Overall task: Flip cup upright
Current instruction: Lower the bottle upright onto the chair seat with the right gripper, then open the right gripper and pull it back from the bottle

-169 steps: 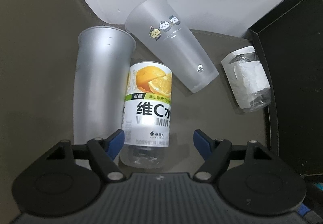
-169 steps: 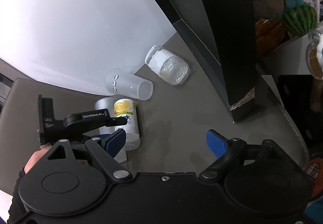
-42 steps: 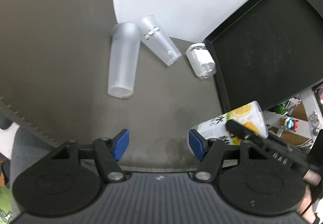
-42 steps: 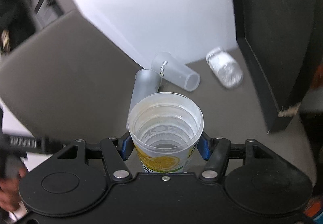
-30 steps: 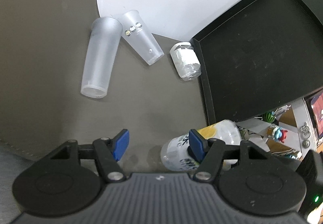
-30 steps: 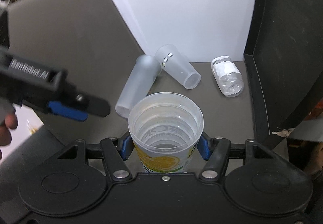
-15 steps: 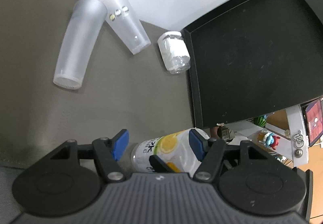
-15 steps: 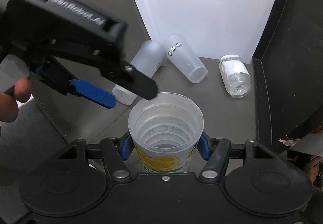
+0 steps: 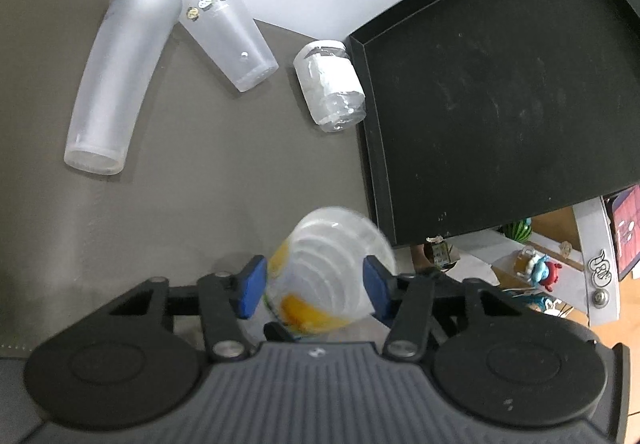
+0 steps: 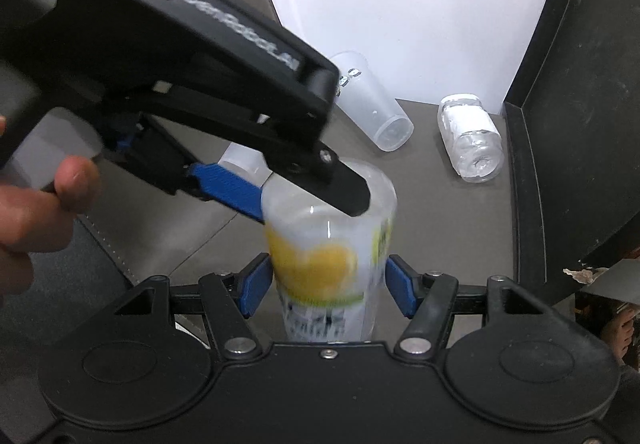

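I'm mid-handover: the orange-label cup (image 10: 328, 256) hangs over the table (image 9: 208, 180) inside my right tongs (image 10: 326, 292), barely clamped, left tongs (image 9: 314, 290) wide around its rim, so next I close left.

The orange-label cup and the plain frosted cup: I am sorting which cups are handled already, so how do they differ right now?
The orange-label cup sits between gripper fingers; the plain frosted cup lies untouched on the grey mat. The first is clear with an orange-slice print; the second is frosted and unprinted. The first looks motion-blurred; the second is sharp. Both are tall plastic cups.
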Demonstrator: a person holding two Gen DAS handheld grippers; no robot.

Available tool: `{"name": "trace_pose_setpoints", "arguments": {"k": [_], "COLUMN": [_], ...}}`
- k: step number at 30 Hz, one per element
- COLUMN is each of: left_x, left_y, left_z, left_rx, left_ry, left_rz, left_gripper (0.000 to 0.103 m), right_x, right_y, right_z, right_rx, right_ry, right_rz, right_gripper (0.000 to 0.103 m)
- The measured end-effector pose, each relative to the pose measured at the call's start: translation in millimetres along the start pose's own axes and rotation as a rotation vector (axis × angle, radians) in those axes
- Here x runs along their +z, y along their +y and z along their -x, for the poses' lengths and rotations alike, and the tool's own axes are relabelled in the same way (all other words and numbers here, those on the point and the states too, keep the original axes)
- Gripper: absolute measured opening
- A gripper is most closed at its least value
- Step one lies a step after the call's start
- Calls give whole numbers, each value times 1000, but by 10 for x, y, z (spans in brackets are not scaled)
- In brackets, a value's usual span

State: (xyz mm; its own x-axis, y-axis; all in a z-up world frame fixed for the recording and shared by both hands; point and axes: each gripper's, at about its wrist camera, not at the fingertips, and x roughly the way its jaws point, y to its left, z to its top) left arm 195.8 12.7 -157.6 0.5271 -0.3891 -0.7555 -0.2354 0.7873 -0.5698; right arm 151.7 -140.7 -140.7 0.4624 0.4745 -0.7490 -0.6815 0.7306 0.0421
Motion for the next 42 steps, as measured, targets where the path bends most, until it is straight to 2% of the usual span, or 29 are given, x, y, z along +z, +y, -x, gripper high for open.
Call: {"name": "trace_pose_setpoints", "arguments": {"k": [4,15,20,24,28,34,42], "left_x": [4,4,16,13,-41,-155,-357], "left_y": [13,-6,-23,-43,-70,-124,-120], "left_z": [-25,4,164,338,482,714,1015], "left_rx": [13,53,71,96,99,117,128], "left_ry": [-4,3,-36,-61,-82,-115,-164], "left_rz": [8,13,20,12,14,1,-8], "left_gripper": [44,44,48,58,62,74,77], "right_x": [2,0,39,58,60,72,88], "right_y": [-29,-44,-121,-162,-166,-183,-191], "right_z": [-6,-5,18,65,131,253,461], "right_rx": [2,8,19,35,38,40,40], "right_ry": [4,9,2,-3,-13,-21,-58], "right_rz": [-15,-16,-41,-52,-65,-103,-155], "right_gripper": [66,69,75,75,85,87,91]}}
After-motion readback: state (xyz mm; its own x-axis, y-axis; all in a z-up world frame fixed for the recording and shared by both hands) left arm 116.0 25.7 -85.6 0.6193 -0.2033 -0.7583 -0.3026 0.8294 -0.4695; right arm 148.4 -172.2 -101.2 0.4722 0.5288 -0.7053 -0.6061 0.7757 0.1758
